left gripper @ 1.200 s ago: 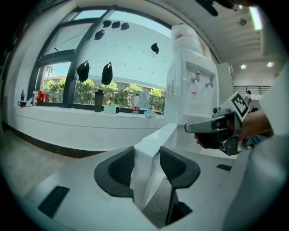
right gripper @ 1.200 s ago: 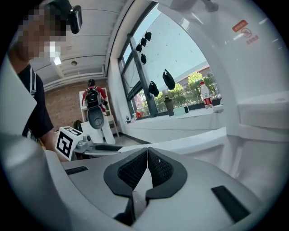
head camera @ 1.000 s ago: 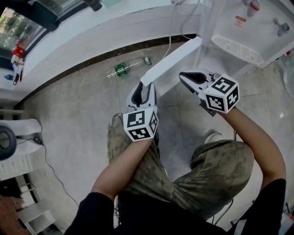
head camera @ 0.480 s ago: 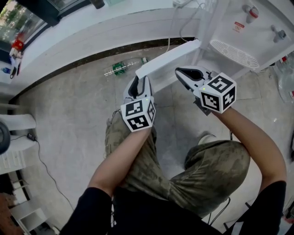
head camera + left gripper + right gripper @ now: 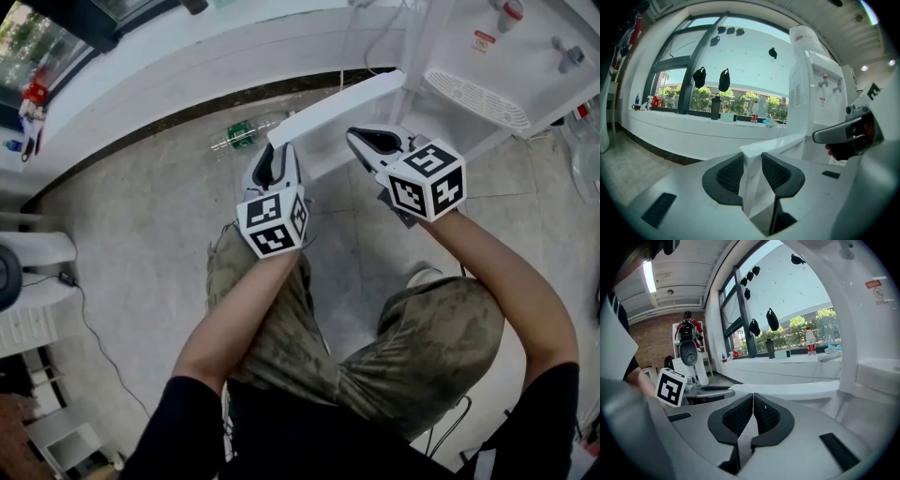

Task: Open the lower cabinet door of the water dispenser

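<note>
My left hand-held gripper was clamped on the free edge of the door. The door stood swung open, running toward 1 o'clock to the dispenser. My right hand-held gripper, at the left's 3 o'clock, had its jaws together, empty.

The door between the left gripper jaws is plain white. Left and right gripper alike have white shells, black ribbed pads and cubes with black-and-white square markers. Behind the jaws, the trousers are olive camouflage. Beneath them, the floor is grey-beige marbled tile. Ahead, the dispenser is white with a red tap.
</note>
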Demonstrator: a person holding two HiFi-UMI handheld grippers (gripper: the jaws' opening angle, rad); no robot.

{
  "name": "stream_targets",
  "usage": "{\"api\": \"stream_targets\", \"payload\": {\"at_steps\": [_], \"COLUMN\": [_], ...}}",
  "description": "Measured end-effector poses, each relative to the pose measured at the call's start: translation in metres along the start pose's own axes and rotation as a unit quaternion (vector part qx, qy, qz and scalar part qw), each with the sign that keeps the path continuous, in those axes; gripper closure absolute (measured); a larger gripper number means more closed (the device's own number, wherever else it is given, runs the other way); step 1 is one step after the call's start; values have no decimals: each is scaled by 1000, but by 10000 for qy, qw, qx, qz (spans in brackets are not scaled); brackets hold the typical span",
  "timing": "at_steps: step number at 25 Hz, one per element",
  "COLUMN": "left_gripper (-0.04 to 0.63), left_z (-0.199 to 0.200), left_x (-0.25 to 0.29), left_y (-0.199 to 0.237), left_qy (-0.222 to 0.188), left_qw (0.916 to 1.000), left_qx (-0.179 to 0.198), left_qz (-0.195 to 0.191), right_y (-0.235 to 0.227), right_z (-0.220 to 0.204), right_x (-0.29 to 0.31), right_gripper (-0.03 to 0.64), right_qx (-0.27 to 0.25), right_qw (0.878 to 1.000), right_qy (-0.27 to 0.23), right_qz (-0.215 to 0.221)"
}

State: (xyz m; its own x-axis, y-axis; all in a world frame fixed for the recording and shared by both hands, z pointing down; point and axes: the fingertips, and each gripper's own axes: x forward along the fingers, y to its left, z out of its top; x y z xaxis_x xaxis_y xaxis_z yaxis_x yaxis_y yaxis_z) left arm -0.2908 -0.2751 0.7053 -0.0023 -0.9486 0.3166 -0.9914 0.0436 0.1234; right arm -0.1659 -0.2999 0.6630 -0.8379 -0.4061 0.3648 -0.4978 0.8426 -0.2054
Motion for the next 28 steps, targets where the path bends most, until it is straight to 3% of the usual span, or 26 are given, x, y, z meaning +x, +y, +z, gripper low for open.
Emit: {"api": "stream_targets", "payload": {"at_steps": [4,14,24,28], "left_gripper": [477,477,474,474], "left_z": [1,5,7,6], "left_x": [5,15,14,8], "left_y": [4,10,10,5], "left_qy": [1,141,198,247], "left_qw": [9999,9988,9986,9993], "left_qx": [103,186,429,196], "left_qz": [-46,-423,-234,-194], "right_y": [-8,1,0,-3], "right_z": [-8,-16,-22,-27], "right_x": [-4,11,0,-8], "right_gripper": [615,615,615,615], "right_qx": [205,-96,-187,-43], "right_qw": [9996,9996,9993,9995], "right_qy": [54,229,287,287], "right_qz": [-197,-135,-138,-133]}}
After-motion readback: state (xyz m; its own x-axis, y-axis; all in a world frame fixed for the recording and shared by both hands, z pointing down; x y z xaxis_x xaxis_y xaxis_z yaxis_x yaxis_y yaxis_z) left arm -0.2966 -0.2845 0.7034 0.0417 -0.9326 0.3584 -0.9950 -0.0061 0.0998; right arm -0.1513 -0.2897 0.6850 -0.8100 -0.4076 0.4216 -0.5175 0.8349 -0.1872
